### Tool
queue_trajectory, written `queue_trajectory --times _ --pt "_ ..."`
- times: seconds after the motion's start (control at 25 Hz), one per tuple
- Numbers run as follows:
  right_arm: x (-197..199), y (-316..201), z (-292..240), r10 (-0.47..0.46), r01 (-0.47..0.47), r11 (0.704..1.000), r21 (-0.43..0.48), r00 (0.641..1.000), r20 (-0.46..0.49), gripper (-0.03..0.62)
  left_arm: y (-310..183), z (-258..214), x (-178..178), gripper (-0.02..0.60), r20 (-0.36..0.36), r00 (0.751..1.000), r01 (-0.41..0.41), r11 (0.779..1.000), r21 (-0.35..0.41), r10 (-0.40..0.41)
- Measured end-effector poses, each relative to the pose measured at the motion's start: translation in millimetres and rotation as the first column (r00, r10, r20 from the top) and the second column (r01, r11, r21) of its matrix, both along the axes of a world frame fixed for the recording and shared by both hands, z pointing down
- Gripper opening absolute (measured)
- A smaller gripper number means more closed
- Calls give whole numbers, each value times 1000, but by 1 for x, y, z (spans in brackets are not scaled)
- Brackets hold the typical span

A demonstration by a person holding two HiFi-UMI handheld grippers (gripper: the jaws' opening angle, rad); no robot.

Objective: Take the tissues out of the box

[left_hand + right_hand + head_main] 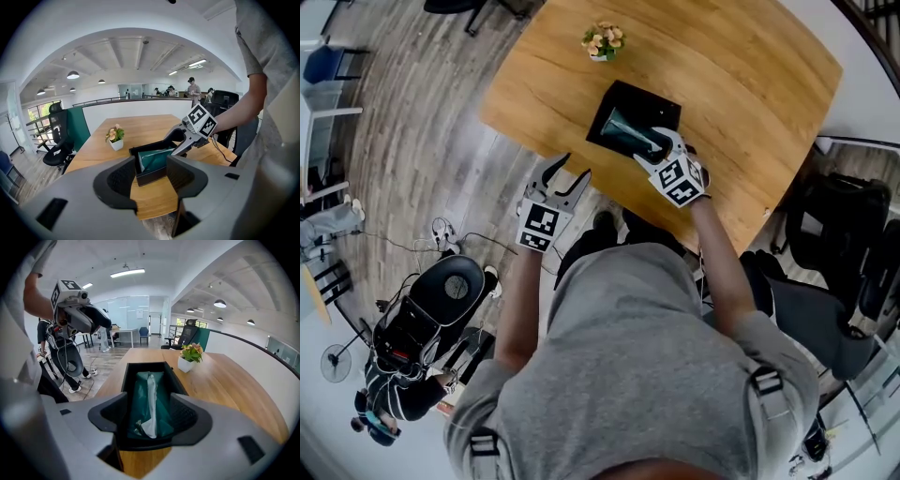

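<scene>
right tongs (150, 410) are open over the black box (127, 380) on the worktop (225, 390), so I'd drop straight down and pinch only the white tissue (151, 397) poking from the green pack (139, 399), left tongs (151, 172), open too, could pin the box

Black box (143, 367), teal tissue pack (139, 397), white tissue (151, 401), light-brown wood-grain table (731, 70)

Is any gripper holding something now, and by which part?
Nothing is held. The left gripper and right gripper are both open; the right one is above the tissue in the box.
</scene>
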State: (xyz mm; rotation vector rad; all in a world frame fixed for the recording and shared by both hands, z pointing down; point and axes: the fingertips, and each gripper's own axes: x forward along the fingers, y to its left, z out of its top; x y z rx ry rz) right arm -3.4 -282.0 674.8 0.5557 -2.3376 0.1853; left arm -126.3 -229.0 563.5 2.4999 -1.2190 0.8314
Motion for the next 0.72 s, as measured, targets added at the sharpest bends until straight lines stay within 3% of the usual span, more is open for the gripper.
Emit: queue_trajectory --times 0.24,0.52,0.72 --pt "-7 -3 9 -20 20 1000 -20 1000 -24 281 -3 8 8 221 -6 1000 8 1000 -13 -8" --pt "-19 -9 19 -33 31 999 -25 996 -87 279 -2 22 -11 221 -25 999 28 999 -33 -29" --pt "-19 -12 25 -31 27 999 -25 987 -157 256 -12 25 -19 221 -49 999 -7 999 -36 5"
